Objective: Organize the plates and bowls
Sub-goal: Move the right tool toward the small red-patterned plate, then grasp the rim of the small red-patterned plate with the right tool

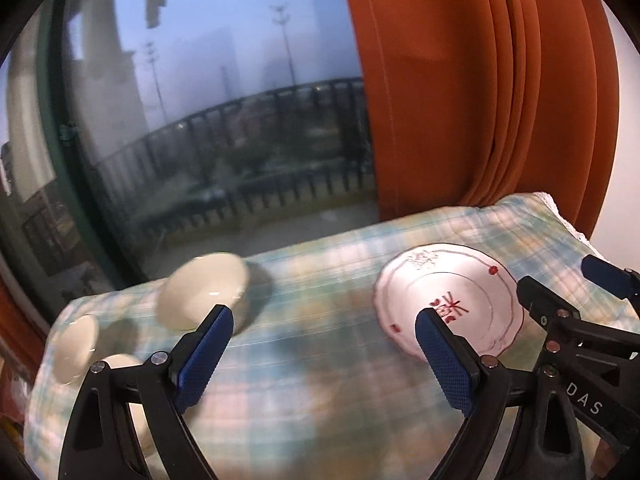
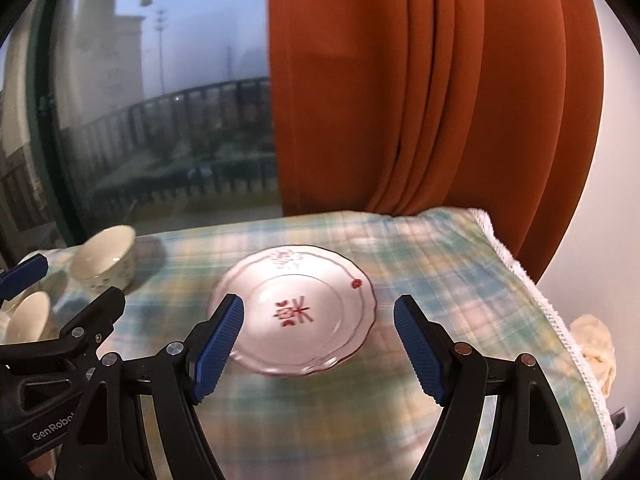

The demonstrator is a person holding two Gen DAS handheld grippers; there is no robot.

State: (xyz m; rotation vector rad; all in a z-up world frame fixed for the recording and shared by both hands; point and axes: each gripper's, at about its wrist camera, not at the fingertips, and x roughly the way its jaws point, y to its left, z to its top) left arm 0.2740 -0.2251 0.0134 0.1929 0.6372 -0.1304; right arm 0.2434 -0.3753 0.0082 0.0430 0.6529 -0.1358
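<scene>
White plate [image 2: 295, 309] with red character in centre and thin red scalloped rim line lies flat on plaid tablecloth [image 2: 420, 280], right ahead of the right gripper [image 2: 319, 344], mostly between and just beyond its fingertips. Right gripper spread wide, nothing held; left blue pad [image 2: 218, 346] overlaps plate's near-left edge in view, contact cannot tell. Right pad off plate's right side, apart from it.

From the left wrist view the same plate [image 1: 448, 304] sits ahead-right of the left gripper [image 1: 322, 354], partly behind its right blue pad [image 1: 446, 364]. Left gripper also spread wide, empty, bare cloth [image 1: 320, 280] between the pads. Right gripper's black frame and a blue fingertip [image 1: 560, 320] show at right edge of that view, just beside plate.

Cream bowl [image 1: 206, 292] ahead-left of left gripper, just beyond its left pad, upright on cloth, blurred. In right wrist view this bowl [image 2: 106, 256] is far left of right gripper, small speckled pattern on outside, well apart from plate. Two more cream bowls [image 1: 78, 346] at left edge of cloth, near left gripper's left arm, close together; touching or not, cannot tell. One of them [image 2: 30, 318] visible low-left in right view, behind left gripper's frame.

Beyond table: orange curtain [image 2: 420, 80] ahead-right, window [image 2: 160, 100] with railing outside ahead-left. Cloth has white fringe [image 2: 560, 320] on right side; pale crumpled thing [image 2: 596, 344] past it, unclear what.
</scene>
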